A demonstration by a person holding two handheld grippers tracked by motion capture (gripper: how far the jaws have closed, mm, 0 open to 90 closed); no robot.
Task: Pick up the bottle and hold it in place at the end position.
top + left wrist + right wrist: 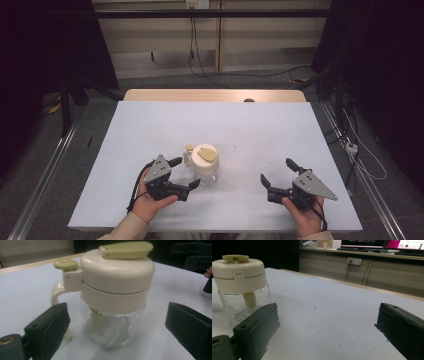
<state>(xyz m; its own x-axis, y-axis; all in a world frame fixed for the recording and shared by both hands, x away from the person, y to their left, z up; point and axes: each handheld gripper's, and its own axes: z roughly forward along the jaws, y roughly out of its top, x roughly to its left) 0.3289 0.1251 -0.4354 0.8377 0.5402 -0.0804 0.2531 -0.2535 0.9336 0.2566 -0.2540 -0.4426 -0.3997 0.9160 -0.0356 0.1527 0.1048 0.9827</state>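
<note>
1. Two grippers, both with jaws apart and empty: left gripper [184, 174], right gripper [278, 171].
2. Cream-lidded glass jar [205, 164] stands mid-table, just beside the left jaws.
3. Likely next: straddle the glass squarely below the lid.

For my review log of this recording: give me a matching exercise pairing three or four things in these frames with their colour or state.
Column A:
1. lid
2. glass bowl
3. left gripper
4. table

Column B:
a. clear, see-through
b. open, jaws either side of the chopper
c. cream with a yellow-green handle on top
d. pale blue-grey surface

Pairs: 1-c, 2-a, 3-b, 4-d
</note>
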